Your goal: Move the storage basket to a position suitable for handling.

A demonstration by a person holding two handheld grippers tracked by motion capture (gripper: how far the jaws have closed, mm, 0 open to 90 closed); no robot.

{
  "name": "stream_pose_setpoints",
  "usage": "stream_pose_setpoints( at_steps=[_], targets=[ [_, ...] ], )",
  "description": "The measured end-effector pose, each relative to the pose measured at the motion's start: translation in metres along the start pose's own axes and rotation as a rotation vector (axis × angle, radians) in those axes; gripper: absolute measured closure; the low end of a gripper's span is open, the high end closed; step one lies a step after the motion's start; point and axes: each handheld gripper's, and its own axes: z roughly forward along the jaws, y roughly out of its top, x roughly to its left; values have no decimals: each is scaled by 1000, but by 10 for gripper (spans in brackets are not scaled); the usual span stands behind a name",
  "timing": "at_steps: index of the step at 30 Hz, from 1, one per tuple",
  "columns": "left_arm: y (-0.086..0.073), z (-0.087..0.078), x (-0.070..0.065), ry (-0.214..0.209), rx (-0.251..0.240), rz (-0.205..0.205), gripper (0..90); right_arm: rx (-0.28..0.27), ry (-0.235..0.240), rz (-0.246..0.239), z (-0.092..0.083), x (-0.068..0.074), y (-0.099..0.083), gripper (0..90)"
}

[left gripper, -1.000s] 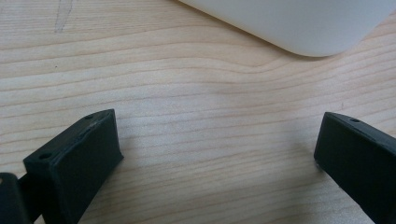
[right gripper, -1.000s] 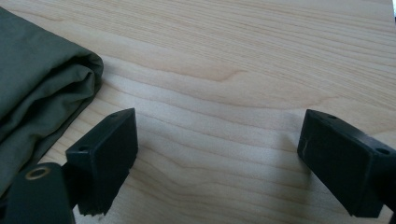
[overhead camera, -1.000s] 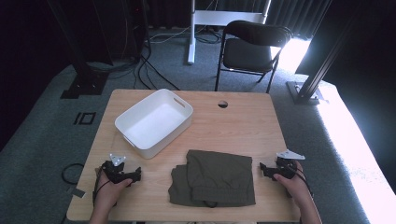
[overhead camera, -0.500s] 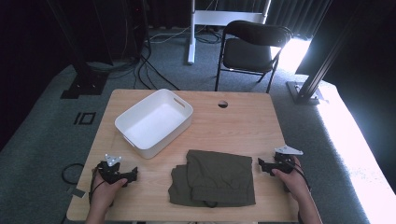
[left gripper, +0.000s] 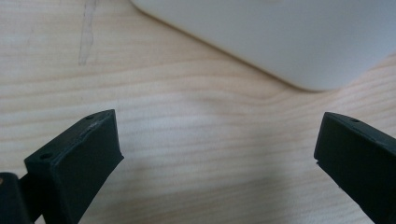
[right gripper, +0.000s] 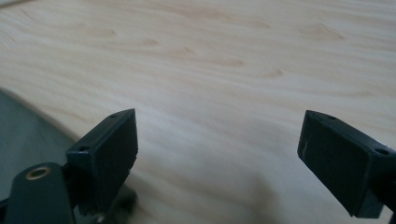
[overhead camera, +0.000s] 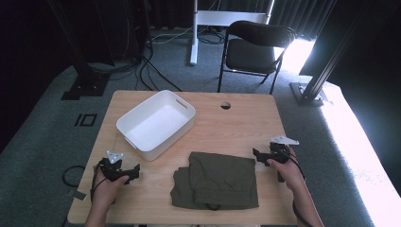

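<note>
Folded garment [overhead camera: 216, 185] between grippers, outside jaws

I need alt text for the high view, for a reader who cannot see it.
A folded olive cloth lies on a wooden table between two hand-held grippers, left and right. A white bin stands behind the cloth.

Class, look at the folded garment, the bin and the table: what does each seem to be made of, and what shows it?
Folded garment: olive woven cloth, matte, probably cotton; soft creases and seams. Bin: white plastic, likely; smooth moulded walls, rounded corners, handle slot. Table: light wood or wood-look laminate; grain lines, slight sheen.
</note>
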Motion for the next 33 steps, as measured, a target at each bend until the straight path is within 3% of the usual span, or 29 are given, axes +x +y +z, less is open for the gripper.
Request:
stream_pose_setpoints(
  at_steps=[5, 7, 18, 28, 33],
  targets=[
    [6, -1, 0, -2, -13, 6, 22, -18, 23, -24, 9, 12, 13, 120],
    [7, -1, 0, 3, -11, -2, 105, -25, 33, -33, 11, 17, 18, 120],
    [20, -4, 0, 18, -29, 7, 105, -28, 79, -85, 28, 42, 43, 120],
    [37, -10, 0, 31, -59, 16, 105, -52, 129, -93, 44, 67, 68, 119],
    [47, -14, -2, 35, -73, 42, 104, -68, 157, -107, 51, 82, 84, 120]
  ],
)
